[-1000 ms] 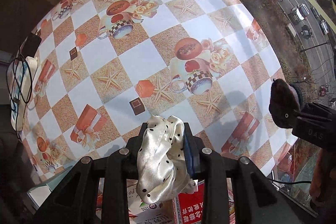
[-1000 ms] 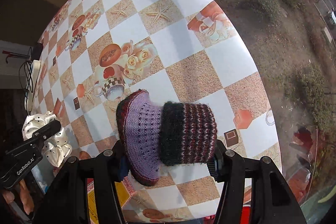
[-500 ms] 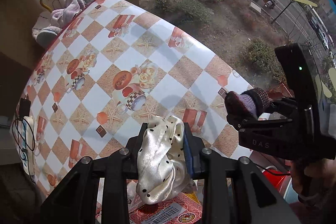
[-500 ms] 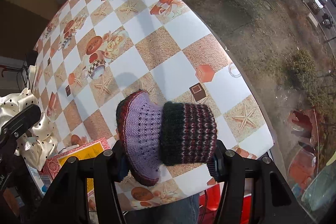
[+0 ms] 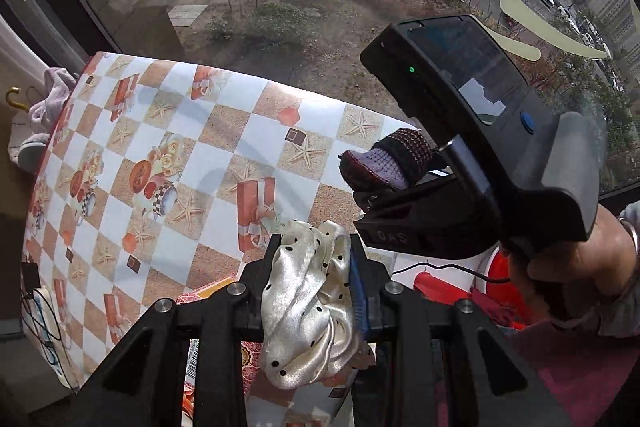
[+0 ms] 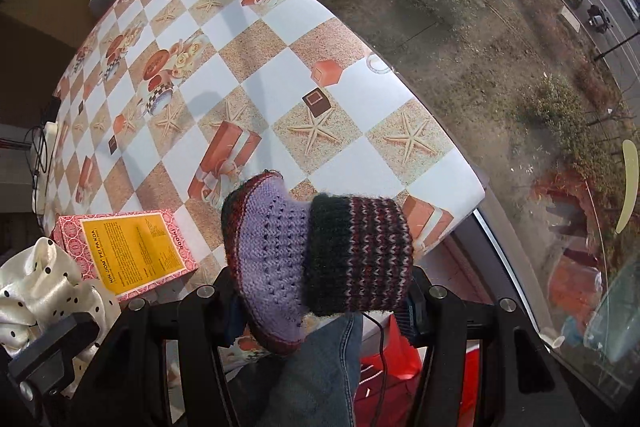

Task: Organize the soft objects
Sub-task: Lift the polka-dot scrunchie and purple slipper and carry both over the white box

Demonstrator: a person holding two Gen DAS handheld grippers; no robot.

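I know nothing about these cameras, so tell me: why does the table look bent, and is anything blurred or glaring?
Left wrist view: fisheye lens curves the table; the satin scrunchie is sharp, with soft sheen. Right wrist view: same bulge; the knitted bootie is crisp; daylight casts soft shadows, without harsh glare.

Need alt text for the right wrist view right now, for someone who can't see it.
The right gripper is shut on a purple and dark striped knitted bootie, held above the near edge of a checkered table. A red and yellow box lies at left, beside a cream polka-dot scrunchie in the left gripper.
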